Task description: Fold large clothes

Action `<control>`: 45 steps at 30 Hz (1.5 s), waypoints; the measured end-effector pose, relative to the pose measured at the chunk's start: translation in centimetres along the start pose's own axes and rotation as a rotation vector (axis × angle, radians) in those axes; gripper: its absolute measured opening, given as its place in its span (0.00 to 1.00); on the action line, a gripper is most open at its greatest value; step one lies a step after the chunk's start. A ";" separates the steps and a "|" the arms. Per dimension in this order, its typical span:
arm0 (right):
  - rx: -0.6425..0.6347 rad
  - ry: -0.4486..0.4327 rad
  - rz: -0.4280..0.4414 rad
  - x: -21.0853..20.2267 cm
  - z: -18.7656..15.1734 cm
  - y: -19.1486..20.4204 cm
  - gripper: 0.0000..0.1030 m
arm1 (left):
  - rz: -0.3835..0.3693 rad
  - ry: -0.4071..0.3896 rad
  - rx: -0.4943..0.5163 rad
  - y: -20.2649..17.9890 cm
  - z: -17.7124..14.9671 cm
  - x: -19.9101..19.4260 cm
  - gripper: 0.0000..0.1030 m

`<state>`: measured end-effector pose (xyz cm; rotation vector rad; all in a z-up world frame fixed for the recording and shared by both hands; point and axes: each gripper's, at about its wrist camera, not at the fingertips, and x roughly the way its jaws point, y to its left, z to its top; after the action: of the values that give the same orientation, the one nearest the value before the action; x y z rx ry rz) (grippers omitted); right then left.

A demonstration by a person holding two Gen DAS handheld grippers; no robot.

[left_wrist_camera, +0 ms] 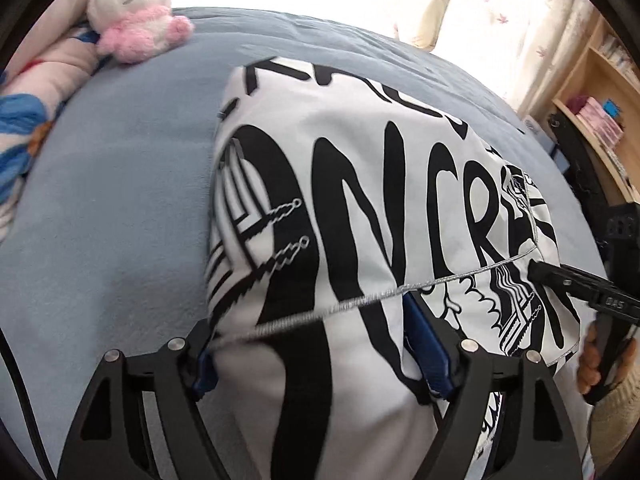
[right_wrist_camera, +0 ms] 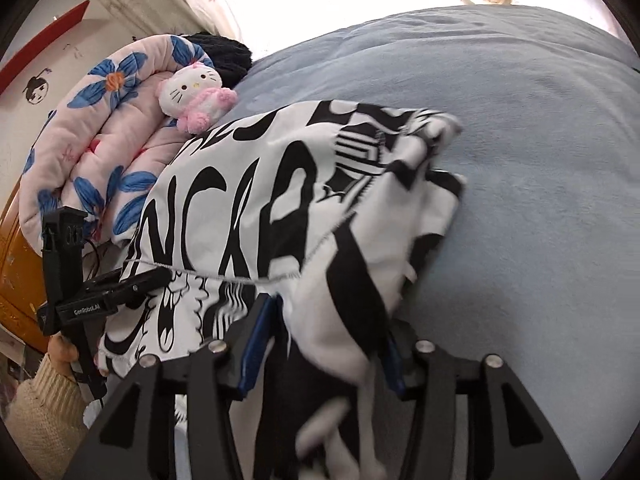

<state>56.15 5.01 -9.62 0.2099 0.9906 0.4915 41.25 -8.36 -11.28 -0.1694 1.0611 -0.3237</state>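
We lay the white cotton garment with bold black lettering (left_wrist_camera: 360, 184) folded on the pale blue bed (left_wrist_camera: 120, 200), both grippers' (left_wrist_camera: 316, 340) (right_wrist_camera: 320, 344) jaws apart around its near hem, presumably releasing the fold.

plush cat (left_wrist_camera: 136, 12) against floral quilt (right_wrist_camera: 104, 128) | blue bedspread (left_wrist_camera: 120, 184) | bookshelf (left_wrist_camera: 600, 96) | curtain (left_wrist_camera: 520, 8)

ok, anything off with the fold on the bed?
The black-and-white printed garment is folded over unevenly: its far right corner is bunched and crumpled on the blue bedcover, not flat. Nothing torn or spilled.
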 end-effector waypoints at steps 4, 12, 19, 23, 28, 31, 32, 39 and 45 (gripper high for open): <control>-0.045 -0.094 -0.092 -4.6 -0.1 0.8 0.49 | 0.177 -0.080 -0.001 -4.1 -1.4 -4.0 0.68; -0.158 -0.126 -0.070 -5.5 -1.8 7.3 0.48 | 0.281 -0.148 0.030 -12.9 -4.9 -7.1 0.15; -0.204 -0.048 -0.234 0.4 -4.5 7.3 0.21 | 0.352 -0.113 0.029 -12.5 -8.1 -4.3 0.17; -0.142 -0.067 -0.203 -0.8 -5.0 4.6 0.05 | 0.348 -0.115 0.031 -12.4 -8.6 -4.3 0.18; -0.116 -0.045 -0.192 -3.2 -5.2 4.6 0.09 | 0.362 -0.112 0.000 -13.3 -8.6 -5.3 0.26; -0.092 -0.020 -0.172 -5.3 -5.7 5.1 0.09 | 0.320 -0.113 -0.030 -14.3 -9.2 -6.9 0.30; -0.088 -0.017 -0.164 -6.2 -6.0 5.4 0.10 | 0.312 -0.116 -0.030 -14.9 -9.5 -7.7 0.30; -0.075 -0.023 -0.129 -13.5 -8.8 7.0 0.23 | 0.313 -0.192 0.012 -20.7 -11.9 -15.5 0.66; -0.088 -0.063 -0.150 -22.1 -11.8 8.4 0.29 | 0.269 -0.184 0.031 -26.5 -14.2 -22.3 0.67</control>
<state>33.77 0.95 3.76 0.0716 0.9134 0.3881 14.09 -25.43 8.03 -0.0270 0.8829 -0.0798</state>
